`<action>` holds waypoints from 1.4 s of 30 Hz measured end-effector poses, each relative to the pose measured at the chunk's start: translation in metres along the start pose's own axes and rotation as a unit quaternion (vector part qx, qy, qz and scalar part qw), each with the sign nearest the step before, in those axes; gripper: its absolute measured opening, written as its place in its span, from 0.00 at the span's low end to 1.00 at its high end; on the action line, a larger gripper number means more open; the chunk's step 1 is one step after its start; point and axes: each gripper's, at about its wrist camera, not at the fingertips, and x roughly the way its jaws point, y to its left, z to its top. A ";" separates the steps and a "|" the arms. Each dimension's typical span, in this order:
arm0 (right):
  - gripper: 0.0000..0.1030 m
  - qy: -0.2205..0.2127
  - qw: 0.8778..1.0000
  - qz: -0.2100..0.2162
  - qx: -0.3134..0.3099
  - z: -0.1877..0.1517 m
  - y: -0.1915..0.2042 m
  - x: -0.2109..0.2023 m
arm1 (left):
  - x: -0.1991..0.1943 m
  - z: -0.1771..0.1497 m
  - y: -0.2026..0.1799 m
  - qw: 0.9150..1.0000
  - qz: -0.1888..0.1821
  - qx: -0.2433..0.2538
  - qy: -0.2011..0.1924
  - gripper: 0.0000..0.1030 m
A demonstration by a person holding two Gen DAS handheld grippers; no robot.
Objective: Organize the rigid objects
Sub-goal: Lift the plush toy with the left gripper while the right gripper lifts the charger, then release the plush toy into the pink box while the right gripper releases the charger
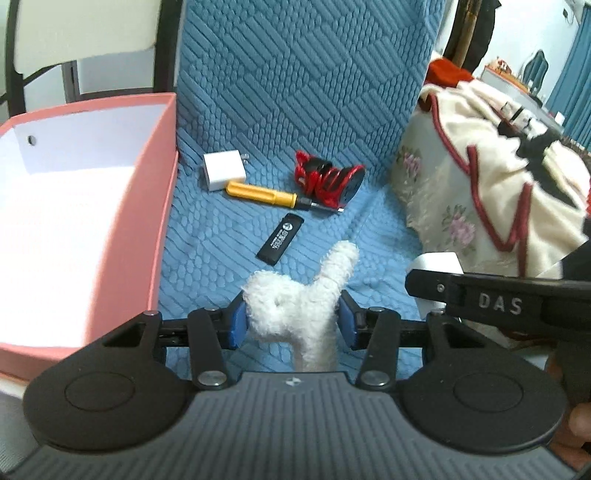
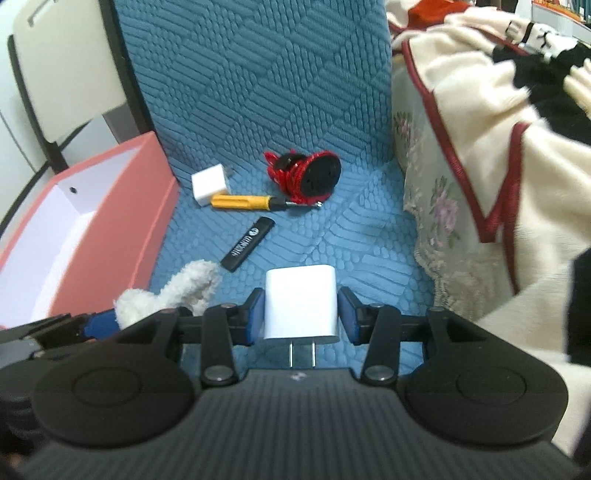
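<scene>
My left gripper [image 1: 291, 319] is shut on a white fluffy plush piece [image 1: 303, 295], held above the blue quilted seat. My right gripper [image 2: 301, 314] is shut on a white charger plug [image 2: 301, 304], prongs pointing back toward the camera. On the seat lie a second white charger [image 1: 223, 170], a yellow-handled screwdriver [image 1: 262, 194], a black USB stick [image 1: 280, 240] and a red-and-black cord spool [image 1: 328, 179]. An open pink box [image 1: 162, 192] with a white inside stands on the left. The right gripper shows at the right in the left wrist view [image 1: 428, 284].
A cream blanket with red trim [image 1: 480, 177] is heaped over the floral armrest on the right. A white chair back [image 1: 85, 33] stands behind the pink box. The blue quilted backrest [image 1: 303, 74] rises behind the objects.
</scene>
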 end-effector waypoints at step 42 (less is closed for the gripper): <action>0.45 -0.014 0.977 0.168 -0.127 0.069 0.221 -0.086 | -0.202 0.076 0.197 0.981 0.078 -0.155 -0.091 0.53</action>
